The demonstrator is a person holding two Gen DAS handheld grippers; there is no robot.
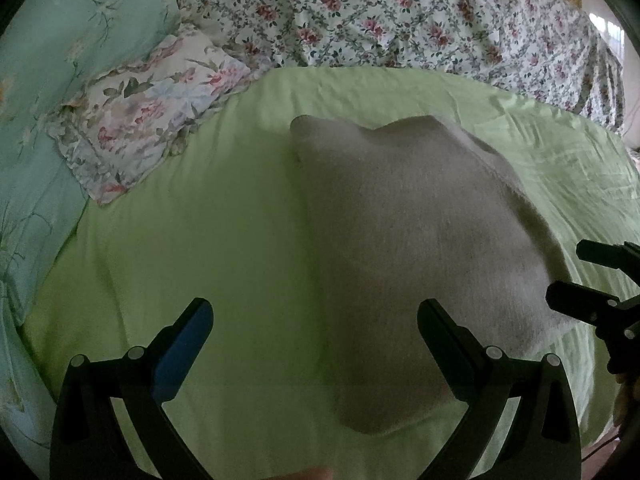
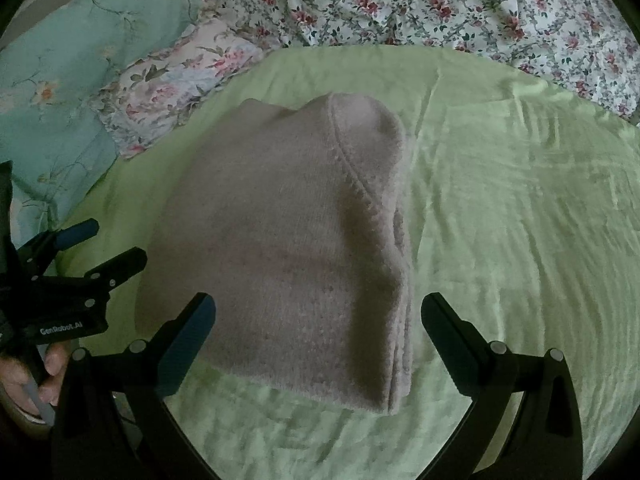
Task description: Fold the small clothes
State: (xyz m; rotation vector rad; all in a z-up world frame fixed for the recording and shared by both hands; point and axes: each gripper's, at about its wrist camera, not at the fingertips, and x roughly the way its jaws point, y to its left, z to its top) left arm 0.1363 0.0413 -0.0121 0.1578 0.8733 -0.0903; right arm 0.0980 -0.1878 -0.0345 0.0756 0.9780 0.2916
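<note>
A pale pinkish-grey knit garment (image 1: 416, 240) lies folded flat on the light green sheet (image 1: 200, 240). In the right wrist view the garment (image 2: 296, 248) shows stacked layers along its right edge. My left gripper (image 1: 316, 320) is open and empty, hovering over the garment's near left edge. My right gripper (image 2: 318, 312) is open and empty, its jaws spread over the garment's near end. The right gripper also shows at the right edge of the left wrist view (image 1: 576, 276), and the left gripper shows at the left of the right wrist view (image 2: 108, 248); both are open beside the garment.
A floral pillow (image 1: 148, 112) and a teal quilt (image 1: 60, 80) lie to the left. A floral blanket (image 1: 400, 12) runs along the back. The green sheet (image 2: 520, 220) spreads to the right of the garment. A hand (image 2: 24, 376) holds the left gripper's handle.
</note>
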